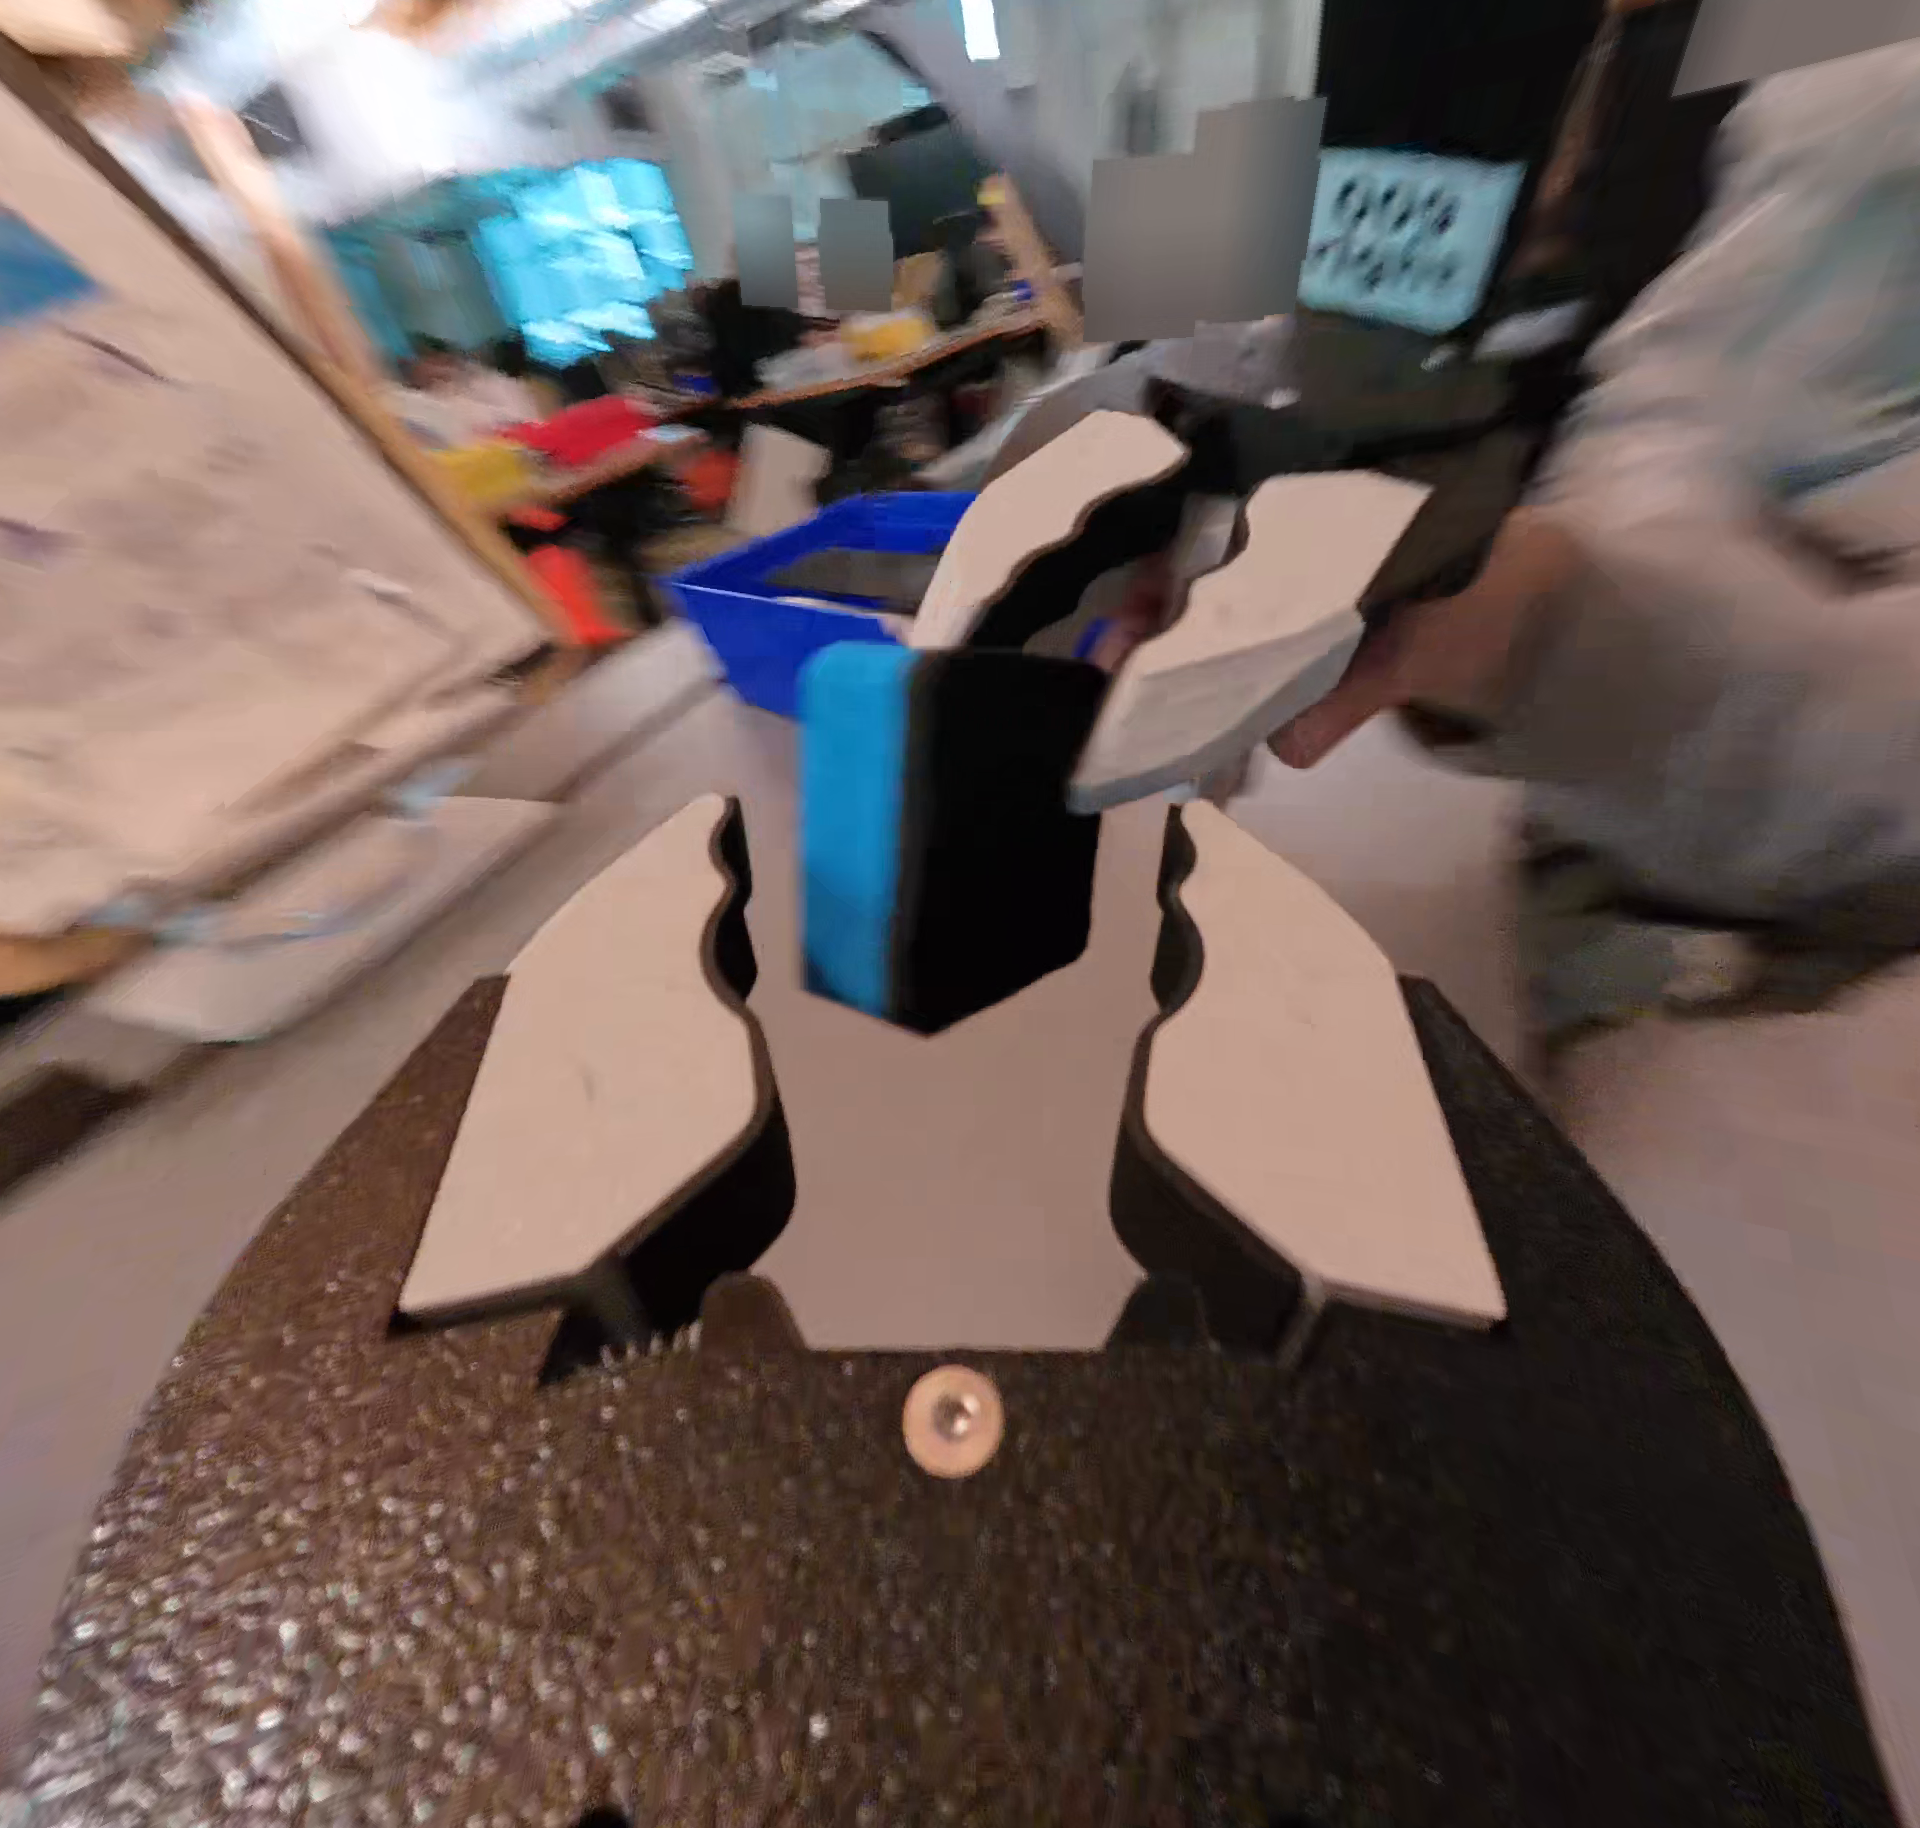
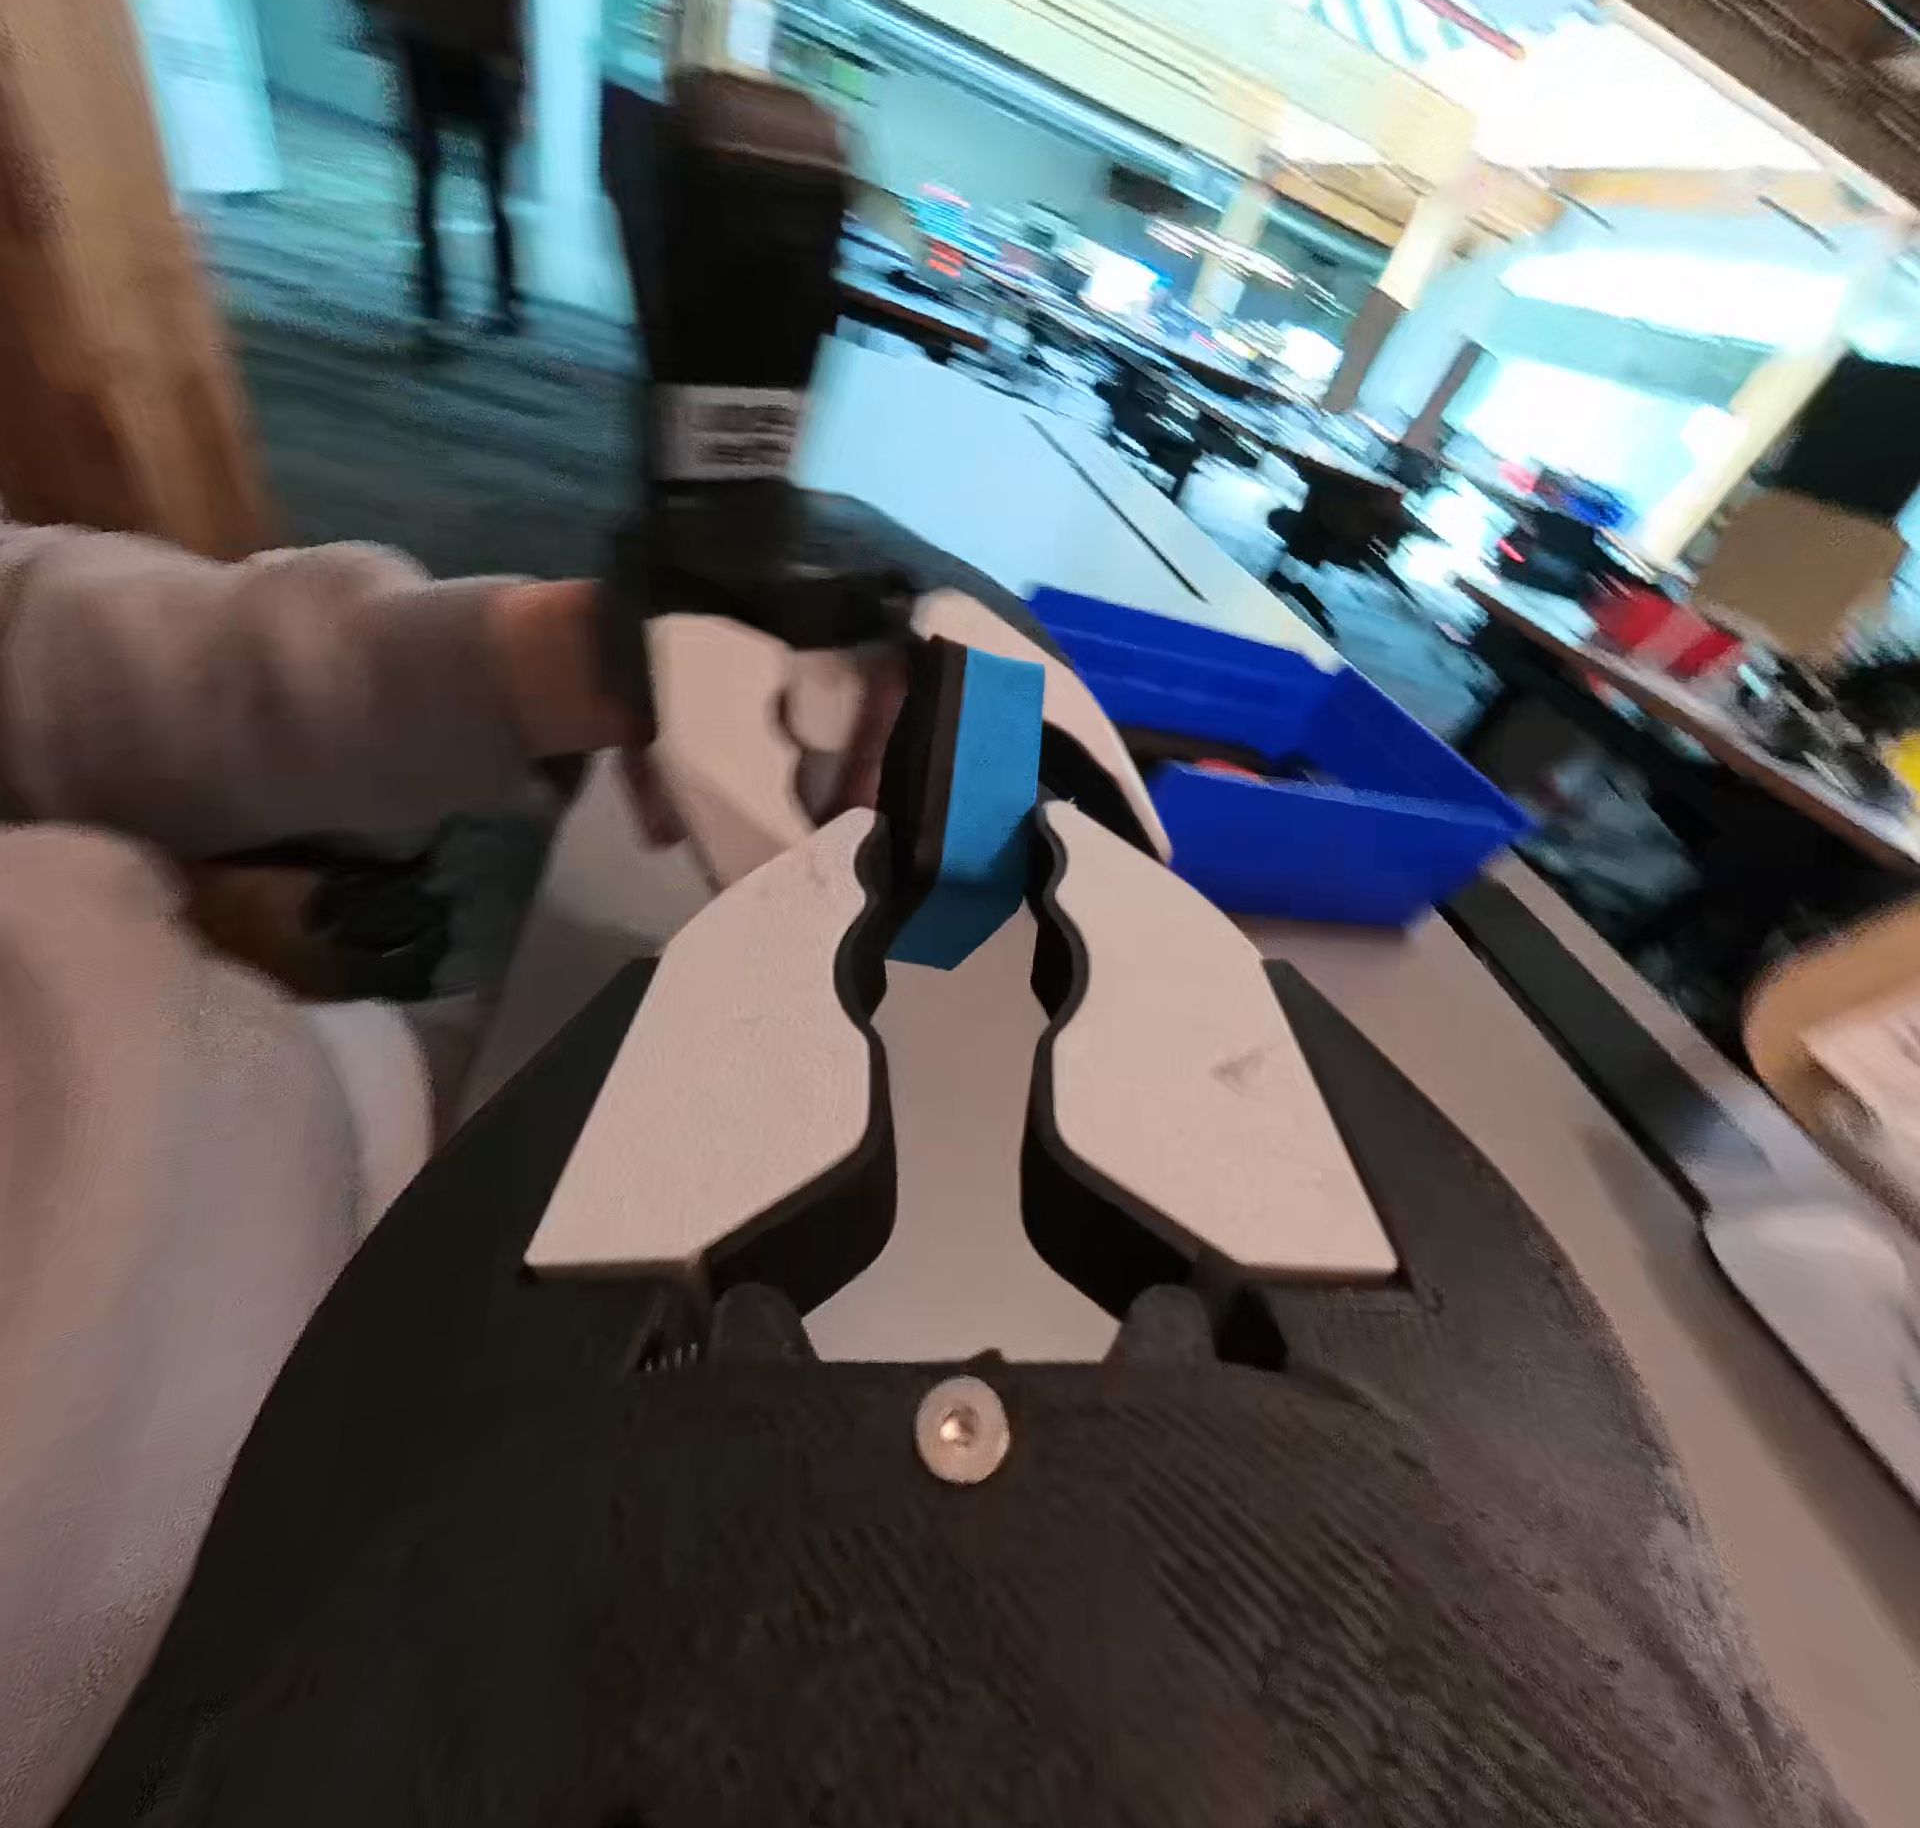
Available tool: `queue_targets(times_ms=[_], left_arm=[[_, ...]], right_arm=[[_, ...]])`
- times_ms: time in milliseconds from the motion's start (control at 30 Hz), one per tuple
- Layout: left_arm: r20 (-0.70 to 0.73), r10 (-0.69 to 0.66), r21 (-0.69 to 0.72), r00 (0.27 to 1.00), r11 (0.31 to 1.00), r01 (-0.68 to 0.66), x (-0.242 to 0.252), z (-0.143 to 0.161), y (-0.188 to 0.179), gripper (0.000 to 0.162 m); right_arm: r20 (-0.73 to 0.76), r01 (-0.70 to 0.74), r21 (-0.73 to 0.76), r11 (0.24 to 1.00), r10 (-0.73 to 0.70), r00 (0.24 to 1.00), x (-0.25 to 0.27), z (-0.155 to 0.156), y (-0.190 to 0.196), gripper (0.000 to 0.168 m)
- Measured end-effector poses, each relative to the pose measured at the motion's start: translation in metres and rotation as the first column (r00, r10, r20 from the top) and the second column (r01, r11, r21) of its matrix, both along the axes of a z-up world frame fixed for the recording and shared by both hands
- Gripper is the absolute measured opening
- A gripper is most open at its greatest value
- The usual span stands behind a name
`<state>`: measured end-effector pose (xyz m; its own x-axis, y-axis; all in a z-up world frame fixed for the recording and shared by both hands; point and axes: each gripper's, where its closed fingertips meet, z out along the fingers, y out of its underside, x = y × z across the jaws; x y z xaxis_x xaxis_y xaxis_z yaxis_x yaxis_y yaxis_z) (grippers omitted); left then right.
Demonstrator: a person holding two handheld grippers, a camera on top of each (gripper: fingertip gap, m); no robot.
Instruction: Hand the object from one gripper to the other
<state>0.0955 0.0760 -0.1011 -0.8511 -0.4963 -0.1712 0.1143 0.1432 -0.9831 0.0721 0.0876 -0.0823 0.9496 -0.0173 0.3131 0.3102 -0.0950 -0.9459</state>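
Note:
A blue and black foam block (image 1: 935, 843) hangs upright in the air. In the left wrist view my left gripper (image 1: 951, 812) is open, and the block's lower end sits between its fingertips without touching them. My right gripper (image 1: 1003, 718) comes in from the upper right and pinches the block's top. In the right wrist view my right gripper (image 2: 956, 822) is shut on the block (image 2: 987, 770), blue side up. The left gripper's white fingers (image 2: 727, 739) stand on either side of the block beyond it.
A blue plastic bin (image 1: 790, 625) stands on the grey table (image 1: 935, 1207) just behind the grippers; it also shows in the right wrist view (image 2: 1330, 822). A person's grey sleeve (image 2: 208, 656) and hand hold the left gripper. Cluttered benches lie farther back.

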Motion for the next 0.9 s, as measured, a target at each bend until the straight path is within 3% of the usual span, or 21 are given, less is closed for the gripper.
queue_targets(times_ms=[67,133,267,400,467,633,767,833,900], left_arm=[[-0.204,-0.191,-0.074,0.960,0.981,0.180,-0.019,-0.006,0.000,0.077],[-0.338,-0.359,-0.119,0.870,0.933,0.339,-0.041,-0.015,-0.001,0.080],[-0.406,-0.572,-0.163,0.712,0.812,0.560,-0.078,-0.028,-0.010,0.080],[-0.463,-0.640,-0.097,0.613,0.724,0.683,-0.102,-0.050,-0.019,0.079],[-0.453,-0.694,-0.080,0.559,0.656,0.750,-0.116,-0.057,-0.020,0.069],[-0.419,-0.705,-0.044,0.571,0.645,0.763,-0.116,-0.066,-0.021,0.059],[-0.431,-0.760,-0.179,0.487,0.601,0.779,-0.125,-0.051,-0.020,0.078],[-0.428,-0.738,-0.132,0.522,0.622,0.772,-0.121,-0.056,-0.023,0.071],[-0.414,-0.741,-0.123,0.528,0.621,0.774,-0.121,-0.057,-0.024,0.074]], right_arm=[[0.069,-0.176,0.005,0.984,0.175,0.982,-0.027,0.002,-0.008,0.024],[0.091,-0.248,-0.020,0.969,0.248,0.964,-0.038,-0.001,-0.012,0.024],[0.111,-0.346,-0.070,0.935,0.352,0.929,-0.054,-0.013,-0.014,0.024],[0.124,-0.425,-0.092,0.900,0.434,0.892,-0.068,-0.021,-0.012,0.024],[0.117,-0.429,-0.120,0.895,0.442,0.889,-0.068,-0.029,-0.010,0.024],[0.108,-0.446,-0.141,0.884,0.461,0.881,-0.072,-0.034,-0.009,0.024],[0.110,-0.460,-0.128,0.879,0.473,0.874,-0.074,-0.030,-0.011,0.024],[0.098,-0.468,-0.143,0.872,0.483,0.870,-0.075,-0.034,-0.010,0.024],[0.087,-0.483,-0.144,0.864,0.497,0.863,-0.078,-0.037,-0.009,0.024]])
